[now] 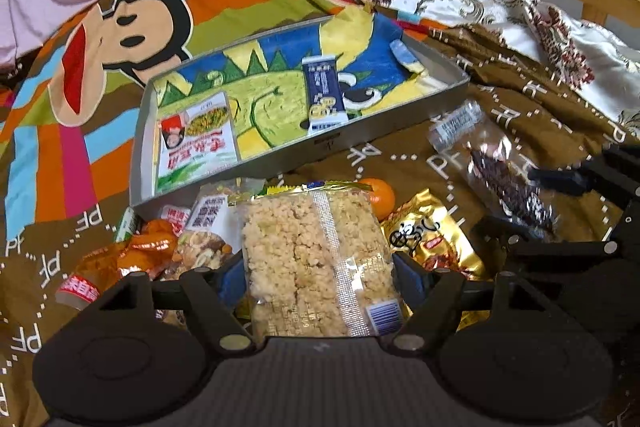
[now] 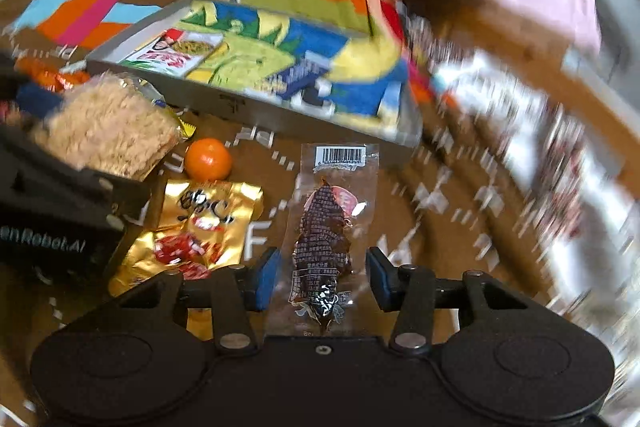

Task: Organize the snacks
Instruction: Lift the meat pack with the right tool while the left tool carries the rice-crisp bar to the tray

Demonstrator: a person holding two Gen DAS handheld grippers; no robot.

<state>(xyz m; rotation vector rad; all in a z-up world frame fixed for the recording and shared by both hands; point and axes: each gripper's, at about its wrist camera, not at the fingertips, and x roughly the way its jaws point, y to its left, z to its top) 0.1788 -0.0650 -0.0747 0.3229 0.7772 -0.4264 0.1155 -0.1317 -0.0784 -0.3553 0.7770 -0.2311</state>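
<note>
Jaws first: the left gripper [image 1: 318,279] clamps the rice-crisp packet [image 1: 312,259]; the right gripper [image 2: 320,277] flanks the dark dried-meat packet [image 2: 322,251], pads apparently apart from it. On the bed, the tray [image 1: 340,141] holds three snacks; several, including the gold packet [image 2: 196,227] and orange [image 2: 209,159], await sorting.

Both wrist cameras sit just behind their tools, looking forward and steeply down at the bed from close range. They share the painted tray [image 1: 436,95] [image 2: 256,115] and orange [image 1: 380,193] [image 2: 209,159] (right view blurred).
</note>
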